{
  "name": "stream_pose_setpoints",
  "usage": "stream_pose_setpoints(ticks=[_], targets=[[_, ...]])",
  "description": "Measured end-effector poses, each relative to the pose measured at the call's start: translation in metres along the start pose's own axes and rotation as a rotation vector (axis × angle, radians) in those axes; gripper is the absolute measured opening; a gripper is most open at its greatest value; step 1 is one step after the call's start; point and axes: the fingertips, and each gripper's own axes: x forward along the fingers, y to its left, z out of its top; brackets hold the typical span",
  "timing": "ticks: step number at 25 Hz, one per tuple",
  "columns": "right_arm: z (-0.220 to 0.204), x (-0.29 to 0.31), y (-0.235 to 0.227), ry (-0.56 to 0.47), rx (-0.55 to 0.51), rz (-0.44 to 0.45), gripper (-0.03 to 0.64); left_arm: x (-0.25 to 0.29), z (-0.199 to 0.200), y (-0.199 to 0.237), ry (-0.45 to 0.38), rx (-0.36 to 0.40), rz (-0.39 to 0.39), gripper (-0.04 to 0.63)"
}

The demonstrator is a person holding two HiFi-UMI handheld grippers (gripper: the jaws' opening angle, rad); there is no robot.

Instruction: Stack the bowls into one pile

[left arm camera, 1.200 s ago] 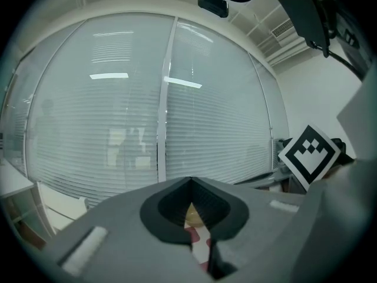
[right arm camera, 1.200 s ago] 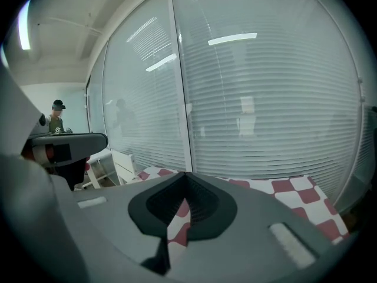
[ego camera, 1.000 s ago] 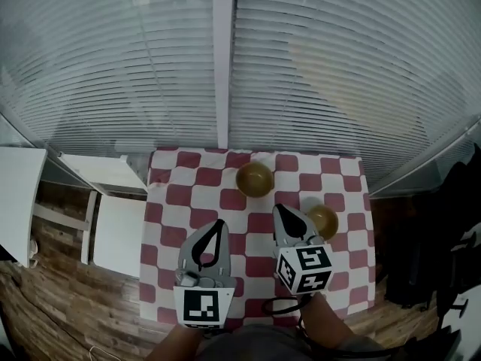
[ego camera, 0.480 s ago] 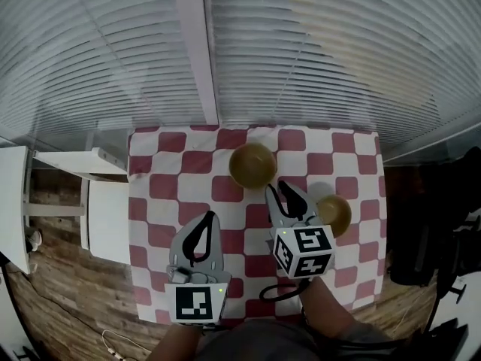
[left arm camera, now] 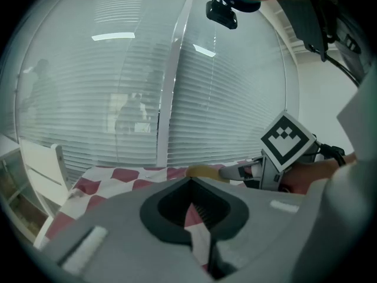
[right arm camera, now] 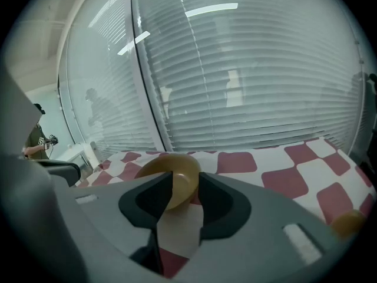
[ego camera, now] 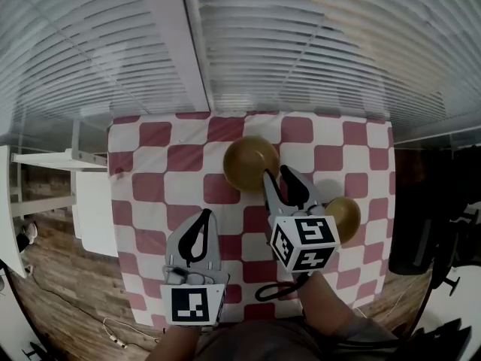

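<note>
A desk covered in red and white checks is seen from above, with slatted blinds behind it at twelve o'clock. Two yellow-brown bowls are set apart on the checks, not stacked. The big bowl is placed upright near the far middle of the desk. The small bowl lies at about four o'clock from it, near the right edge, and its left part is hidden behind the marker cube of the right gripper.

The right gripper is held between the two bowls and pointed towards twelve o'clock, its fingers parted and released. In the right gripper view the near rim of the big bowl is framed in the gap between the fingers, and nothing is clamped. Whether either finger touches that rim cannot be told. There the small bowl is cut down to a sliver at five o'clock by the gripper's own body.

The left gripper is held over the desk at seven o'clock from the big bowl, well apart from both bowls. Its fingers are clenched tip to tip on nothing, and only checks are seen through the loop behind the tips. In the left gripper view the big bowl is largely hidden behind the right gripper.

A forearm is cut off by the lower edge. At nine o'clock, white furniture is seen on a wooden floor. Its kind cannot be made out.
</note>
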Motion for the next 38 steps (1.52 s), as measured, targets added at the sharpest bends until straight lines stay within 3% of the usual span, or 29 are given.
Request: stream_pose_setpoints(ticks=[9, 20, 31, 38], targets=[[-0.009, 0.014, -0.013, 0.030, 0.004, -0.062, 0.082, 0.007, -0.019, 0.015, 0.062, -0.018, 0.027, 0.001], [0.007, -0.004, -0.006, -0.011, 0.061, -0.012, 0.041, -0.005, 0.002, 0.005, -0.004, -0.003, 0.022, 0.001], [0.037, -0.083, -0.022, -0.131, 0.130, -0.021, 0.040, -0.042, 0.043, -0.046, -0.108, 0.077, -0.030, 0.001], [0.043, -0.148, -0.060, -0.218, 0.158, -0.085, 0.040, -0.054, 0.055, -0.103, -0.146, 0.131, -0.111, 0.001]])
